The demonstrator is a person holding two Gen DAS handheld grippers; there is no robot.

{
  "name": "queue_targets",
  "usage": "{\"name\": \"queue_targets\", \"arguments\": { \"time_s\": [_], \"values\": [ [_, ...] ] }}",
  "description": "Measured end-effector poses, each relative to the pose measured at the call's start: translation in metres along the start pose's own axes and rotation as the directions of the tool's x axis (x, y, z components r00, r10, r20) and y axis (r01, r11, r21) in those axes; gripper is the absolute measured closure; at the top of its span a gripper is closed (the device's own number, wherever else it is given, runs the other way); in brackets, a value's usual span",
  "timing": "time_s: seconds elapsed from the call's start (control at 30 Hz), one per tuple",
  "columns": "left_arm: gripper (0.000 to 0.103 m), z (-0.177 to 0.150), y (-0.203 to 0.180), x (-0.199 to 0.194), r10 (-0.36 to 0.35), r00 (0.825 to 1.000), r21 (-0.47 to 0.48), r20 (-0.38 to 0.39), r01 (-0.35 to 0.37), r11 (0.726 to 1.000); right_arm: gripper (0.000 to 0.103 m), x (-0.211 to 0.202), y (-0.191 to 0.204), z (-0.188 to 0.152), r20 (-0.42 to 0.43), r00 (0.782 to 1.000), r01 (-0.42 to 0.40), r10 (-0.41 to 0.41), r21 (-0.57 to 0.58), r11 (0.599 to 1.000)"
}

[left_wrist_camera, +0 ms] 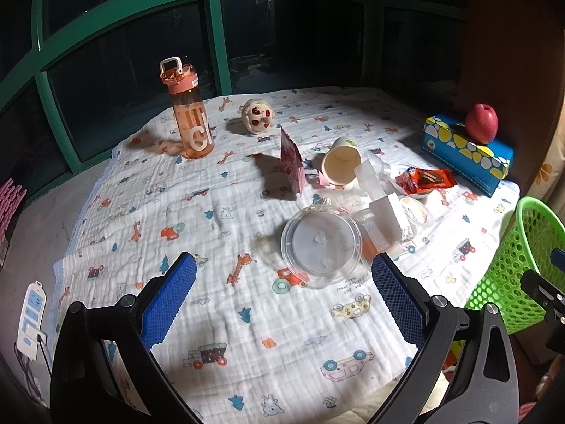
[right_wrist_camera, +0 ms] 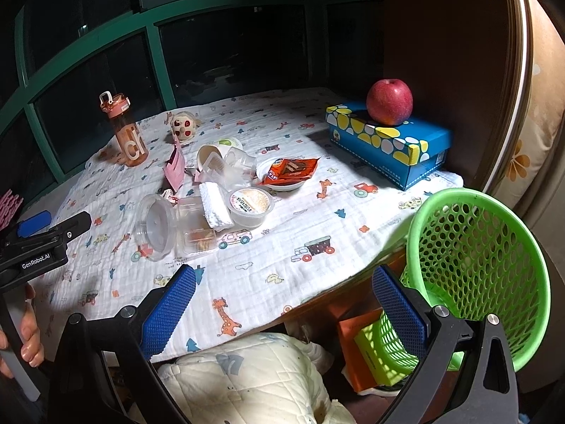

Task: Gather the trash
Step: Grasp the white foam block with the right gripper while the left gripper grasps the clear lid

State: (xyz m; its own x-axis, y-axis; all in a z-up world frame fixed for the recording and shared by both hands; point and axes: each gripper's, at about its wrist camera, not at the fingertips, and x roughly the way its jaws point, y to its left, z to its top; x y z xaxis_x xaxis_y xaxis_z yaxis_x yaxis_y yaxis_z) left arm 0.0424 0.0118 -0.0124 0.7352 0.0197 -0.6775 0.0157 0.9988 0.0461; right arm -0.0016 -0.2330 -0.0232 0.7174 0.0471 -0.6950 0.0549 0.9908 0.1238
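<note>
Both pairs of jaws spread wide, nothing between the blue pads.

Left gripper (left_wrist_camera: 284, 300): hovering over printed cloth (left_wrist_camera: 219, 318), empty. Just ahead of the right-hand pad, clear round lid (left_wrist_camera: 322, 245), propped on edge, tilted. Touching its far right side, clear plastic box (left_wrist_camera: 379, 233) with orange crumbs inside. Leaning across that box, white foam block (left_wrist_camera: 390, 213). Beyond the block, sealed pudding cup (left_wrist_camera: 416, 212). Farther ahead, paper cup (left_wrist_camera: 340, 168) tipped on its side, mouth toward the jaws; crumpled clear plastic against it. Right of that, white bowl (left_wrist_camera: 411, 190) holding orange snack wrapper (left_wrist_camera: 425, 178). Left of the paper cup, pink carton (left_wrist_camera: 293, 166) standing upright. Far ahead left, orange water bottle (left_wrist_camera: 187, 113), upright; small plush toy (left_wrist_camera: 257, 116) beside it, apart. Far right, blue patterned box (left_wrist_camera: 466, 155) with red apple (left_wrist_camera: 482, 123) on top.

Right gripper (right_wrist_camera: 284, 300): held over the table's near edge, empty. Touching or just behind the right-hand pad, green mesh basket (right_wrist_camera: 476, 265), tilted, mouth toward the camera; cannot tell whether anything lies inside. Trash pile well ahead and left of these jaws, all on the cloth, none in the basket. Below the jaws, pale quilted fabric (right_wrist_camera: 247, 381). At the far left edge, the other gripper's black frame, a hand (right_wrist_camera: 24, 335) around its handle.
</note>
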Motion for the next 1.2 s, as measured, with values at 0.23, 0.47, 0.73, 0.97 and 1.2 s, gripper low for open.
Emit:
{"name": "queue_targets", "arguments": {
  "time_s": [0.23,0.47,0.73,0.97,1.2],
  "values": [
    [0.005,0.007,0.009,0.010,0.018,1.000,-0.005,-0.007,-0.018,1.000,0.006,0.016,0.008,0.010,-0.010,1.000,-0.014,0.014,-0.031,0.999],
    [0.005,0.016,0.022,0.023,0.027,1.000,-0.019,-0.015,-0.027,0.999,0.006,0.041,0.014,0.021,-0.036,0.998,-0.059,0.057,-0.043,0.997],
    [0.005,0.017,0.034,0.039,0.027,0.999,-0.021,-0.033,-0.028,0.999,0.008,0.072,0.035,0.035,-0.058,0.993,-0.111,0.106,-0.089,0.990],
    [0.005,0.014,0.047,0.056,0.009,0.998,-0.038,-0.060,-0.011,0.999,0.026,0.106,0.055,0.049,-0.107,0.981,-0.173,0.161,-0.109,0.979],
    [0.007,0.013,0.050,0.078,-0.043,0.994,-0.034,-0.096,0.040,0.999,0.041,0.138,0.075,0.063,-0.145,0.973,-0.204,0.182,-0.159,0.966]
  ]
}}
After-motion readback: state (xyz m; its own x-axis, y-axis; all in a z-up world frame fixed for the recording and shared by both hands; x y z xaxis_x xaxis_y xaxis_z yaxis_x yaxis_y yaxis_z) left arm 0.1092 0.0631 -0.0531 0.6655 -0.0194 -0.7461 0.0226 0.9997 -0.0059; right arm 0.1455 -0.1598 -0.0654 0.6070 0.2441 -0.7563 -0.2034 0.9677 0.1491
